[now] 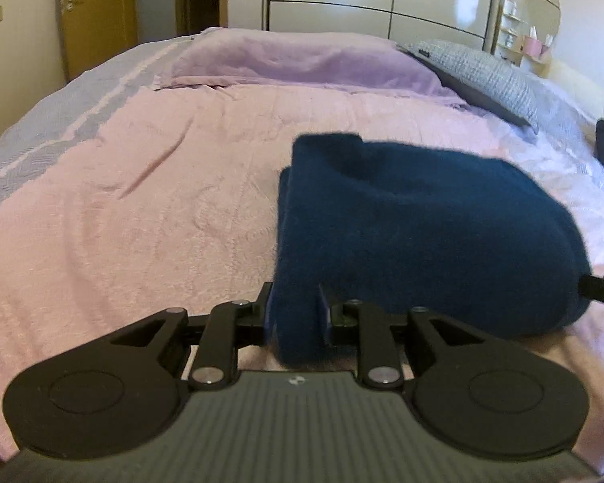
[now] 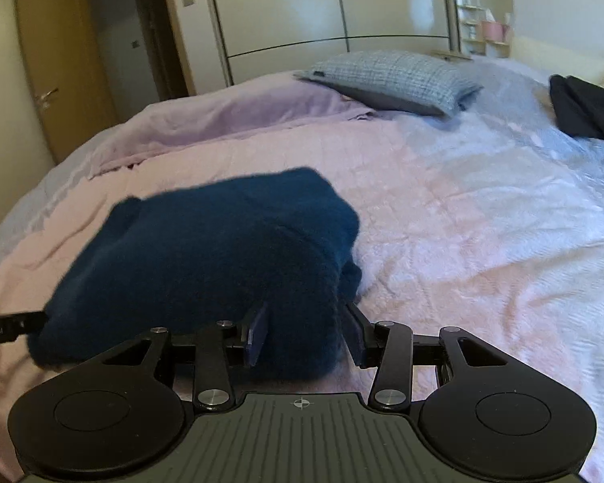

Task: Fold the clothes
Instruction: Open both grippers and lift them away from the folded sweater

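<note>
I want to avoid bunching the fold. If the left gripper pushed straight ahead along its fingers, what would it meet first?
The dark blue sweater itself: the left gripper is already shut on its near edge, and the bulk of the garment lies just ahead on the pink bedspread.

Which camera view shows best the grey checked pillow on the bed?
The right wrist view: the grey checked pillow lies whole and near the picture's middle, above the blue sweater. The left wrist view shows it stretched and slanted near the right edge.
</note>
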Motion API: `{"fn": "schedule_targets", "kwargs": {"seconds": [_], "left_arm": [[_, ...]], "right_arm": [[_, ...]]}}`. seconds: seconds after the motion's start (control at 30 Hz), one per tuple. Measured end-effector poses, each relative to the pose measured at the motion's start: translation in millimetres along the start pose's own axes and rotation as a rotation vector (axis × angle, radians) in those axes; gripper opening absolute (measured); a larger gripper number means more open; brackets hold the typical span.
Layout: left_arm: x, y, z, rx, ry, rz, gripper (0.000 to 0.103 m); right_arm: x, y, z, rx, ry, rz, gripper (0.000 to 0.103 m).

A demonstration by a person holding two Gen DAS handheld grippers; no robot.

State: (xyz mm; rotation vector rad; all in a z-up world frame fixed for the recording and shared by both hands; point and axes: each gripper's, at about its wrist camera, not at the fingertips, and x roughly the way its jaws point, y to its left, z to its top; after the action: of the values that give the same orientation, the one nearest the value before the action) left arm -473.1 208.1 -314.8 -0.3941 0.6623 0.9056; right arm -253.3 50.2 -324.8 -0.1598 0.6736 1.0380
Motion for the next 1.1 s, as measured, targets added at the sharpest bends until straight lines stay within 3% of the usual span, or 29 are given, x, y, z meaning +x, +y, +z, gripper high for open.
{"fn": "schedule_targets", "kwargs": {"seconds": [0.07,0.23,0.4,0.63,1.1], "left_arm": [[-14,1,1,-0.004,0.01,-0.005,0.022],[-43,-8,-13,0.019,0.044,-0.019,0.031],[-72,-12,-29,0.023,0.059,-0.032,0.039],[-115,-17,-44,0.053,0.018,-0.026,0.047],[-170,-22,-68,0.078,-0.05,-0.038,0.051]], "right_arm": [[-17,3,2,-0.01,-0.015,0.009,0.045],[-35,9,-13,0.036,0.089,0.037,0.048],[-63,9,-31,0.106,0.121,0.038,0.049],[-106,12,-35,0.114,0.084,0.035,0.06],[-155,24,-55,0.121,0.046,0.074,0.063]]}}
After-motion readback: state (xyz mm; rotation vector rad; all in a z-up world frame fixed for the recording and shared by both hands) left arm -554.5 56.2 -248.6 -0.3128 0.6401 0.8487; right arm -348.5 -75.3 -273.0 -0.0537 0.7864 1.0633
